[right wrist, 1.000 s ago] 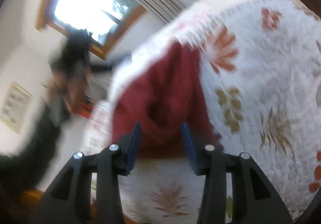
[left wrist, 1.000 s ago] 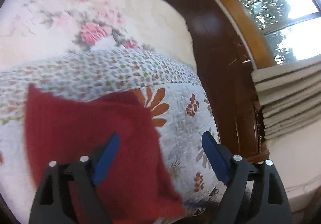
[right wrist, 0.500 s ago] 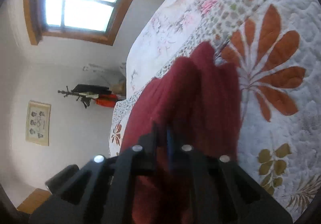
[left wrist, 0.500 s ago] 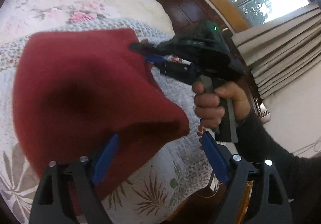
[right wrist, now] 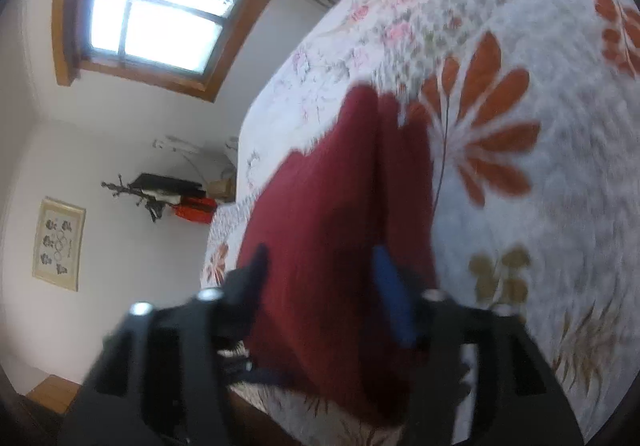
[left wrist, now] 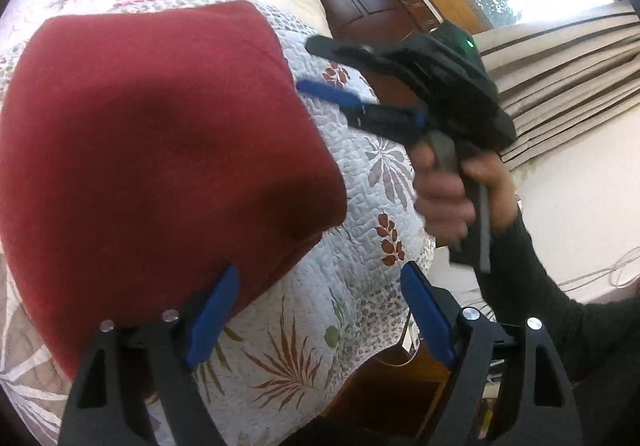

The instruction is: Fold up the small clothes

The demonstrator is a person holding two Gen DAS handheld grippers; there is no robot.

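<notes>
A dark red knit garment (left wrist: 152,150) lies on the bed's quilt (left wrist: 352,258), which is white with rust and brown leaf prints. In the left wrist view the garment fills the frame from 9 o'clock to the centre, a rounded, folded mass with one edge running toward 5 o'clock.

The left claw (left wrist: 316,318) is spread wide, holding nothing. Its 7 o'clock fingertip (left wrist: 212,314) overlaps the garment's near edge in the picture; whether it touches the cloth cannot be told. The other blue pad sits over bare quilt at 5 o'clock.

The right claw (left wrist: 316,66) shows at 2 o'clock in the left view, held by a hand (left wrist: 452,186) in a dark sleeve (left wrist: 548,286). Its fingers are parted, their tips just beside the garment's far right edge, slightly apart from it. A green light glows on its body.

In the right wrist view, which is motion-blurred, the right claw (right wrist: 320,278) is spread, and the garment (right wrist: 340,226) lies between and beyond the two fingers, a crease running down its middle toward 12 o'clock. The pads are not pressing on it, so far as the blur allows.

A window (right wrist: 156,10) with a wooden frame sits at 10 o'clock in that view, a framed picture (right wrist: 58,242) at 8 o'clock. In the left view, curtains (left wrist: 568,74) hang at 2 o'clock beside a dark wooden headboard (left wrist: 360,6).
</notes>
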